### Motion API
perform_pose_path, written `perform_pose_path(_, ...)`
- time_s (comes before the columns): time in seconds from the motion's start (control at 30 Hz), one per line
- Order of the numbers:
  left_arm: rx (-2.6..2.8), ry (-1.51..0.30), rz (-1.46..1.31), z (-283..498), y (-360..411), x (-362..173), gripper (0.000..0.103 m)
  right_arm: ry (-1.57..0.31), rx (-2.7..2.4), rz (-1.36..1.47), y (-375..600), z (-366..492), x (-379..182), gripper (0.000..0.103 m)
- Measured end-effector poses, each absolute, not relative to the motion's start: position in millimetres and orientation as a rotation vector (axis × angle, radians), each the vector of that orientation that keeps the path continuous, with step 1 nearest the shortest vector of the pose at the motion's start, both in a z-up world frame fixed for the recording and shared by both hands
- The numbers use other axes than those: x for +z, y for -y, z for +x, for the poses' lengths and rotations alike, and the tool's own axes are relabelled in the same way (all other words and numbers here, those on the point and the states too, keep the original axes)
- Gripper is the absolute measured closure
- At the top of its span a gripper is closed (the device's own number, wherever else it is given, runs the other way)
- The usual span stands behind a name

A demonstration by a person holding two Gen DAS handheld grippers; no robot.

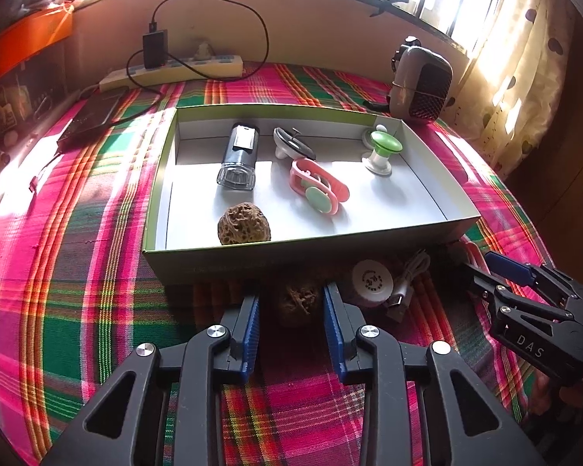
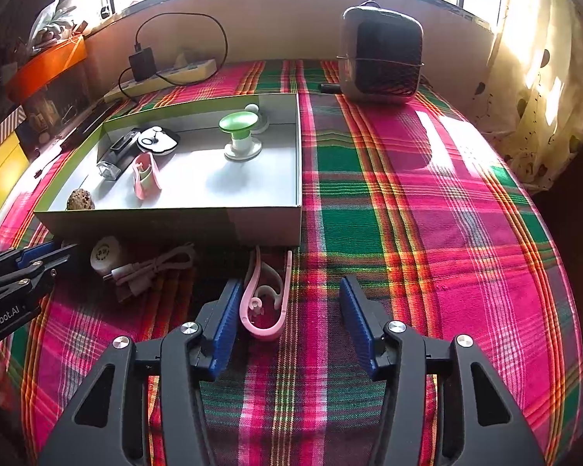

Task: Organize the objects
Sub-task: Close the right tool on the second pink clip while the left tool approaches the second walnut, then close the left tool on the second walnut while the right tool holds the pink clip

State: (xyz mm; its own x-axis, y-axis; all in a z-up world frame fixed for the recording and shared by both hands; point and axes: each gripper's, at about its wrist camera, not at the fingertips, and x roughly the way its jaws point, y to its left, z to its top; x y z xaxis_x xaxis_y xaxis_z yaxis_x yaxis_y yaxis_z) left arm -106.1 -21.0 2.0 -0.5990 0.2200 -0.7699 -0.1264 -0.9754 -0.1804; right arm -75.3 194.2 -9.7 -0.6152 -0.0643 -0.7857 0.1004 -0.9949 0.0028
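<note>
Just in front of the open box (image 1: 427,178), the left claw (image 1: 291,310) stands half-closed around a brown walnut (image 1: 297,305); whether its pads press it is unclear. The right claw (image 2: 287,310) gapes wider around a pink clip (image 2: 262,303), its left pad touching, the right pad apart. Another walnut (image 1: 244,224) lies inside the box's near wall.
</note>
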Motion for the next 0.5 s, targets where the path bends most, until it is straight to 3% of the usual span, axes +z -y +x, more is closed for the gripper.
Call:
perform_pose_path(0.23, 2.642, 0.157, -1.294, -105.6, 20.5, 2.0, 0.075, -0.062, -2.747, 1.320, -194.4, -73.6, -9.1, 0.078)
perform_pose_path(0.5, 2.644, 0.158, -1.292, -105.2, 20.9, 1.9, 0.075, -0.043, -2.744, 1.318, -196.3, -72.5, -8.8, 0.078)
